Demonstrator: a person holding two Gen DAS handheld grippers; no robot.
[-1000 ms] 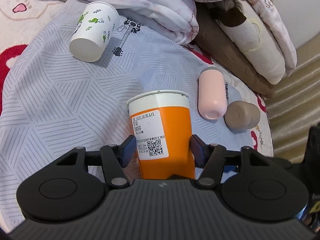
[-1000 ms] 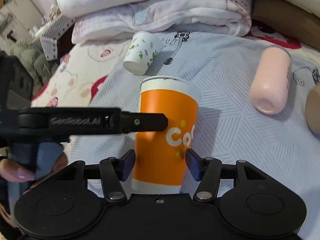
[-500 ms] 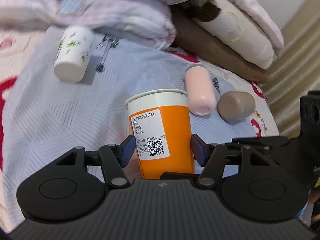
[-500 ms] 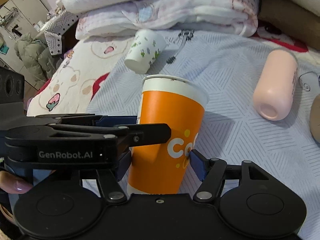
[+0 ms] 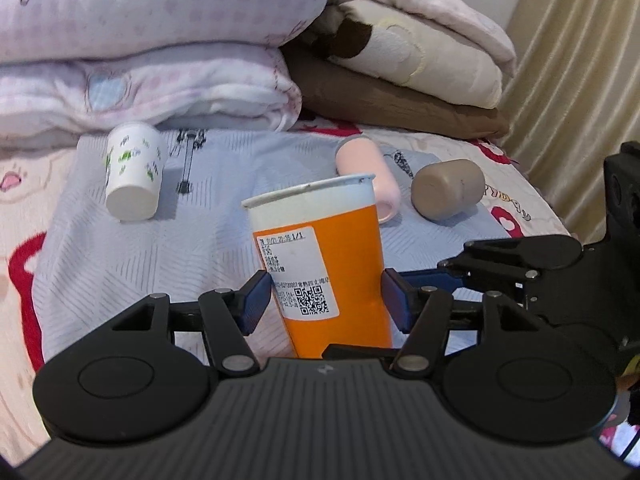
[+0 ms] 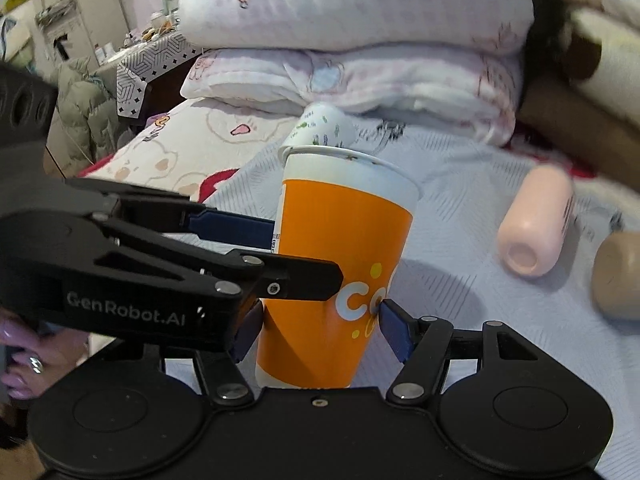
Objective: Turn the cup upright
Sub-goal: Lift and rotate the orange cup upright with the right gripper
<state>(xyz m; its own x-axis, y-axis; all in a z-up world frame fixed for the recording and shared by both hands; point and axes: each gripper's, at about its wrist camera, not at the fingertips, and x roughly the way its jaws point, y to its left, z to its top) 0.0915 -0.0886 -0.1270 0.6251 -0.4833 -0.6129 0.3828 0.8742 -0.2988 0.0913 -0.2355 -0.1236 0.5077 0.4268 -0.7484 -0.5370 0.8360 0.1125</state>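
An orange paper cup (image 5: 332,264) with a white rim and a printed label stands mouth up between the fingers of both grippers, tilted a little. It also shows in the right wrist view (image 6: 340,276). My left gripper (image 5: 326,300) is shut on its lower body. My right gripper (image 6: 320,326) is shut on it too, from the other side. The left gripper's black fingers (image 6: 224,264) cross the right wrist view at the left. The cup's base is hidden behind the gripper bodies.
On the grey-blue patterned cloth (image 5: 120,264) lie a white cup with green print (image 5: 134,176), a pink cup (image 5: 368,172) and a tan cup (image 5: 448,188), all on their sides. Folded quilts (image 5: 160,60) are stacked behind. A curtain (image 5: 580,80) hangs at right.
Both grippers have lowered and levelled their view while holding the orange cup, so the bedding now fills the background. The cup leans slightly more. The right gripper has come closer to the left one.
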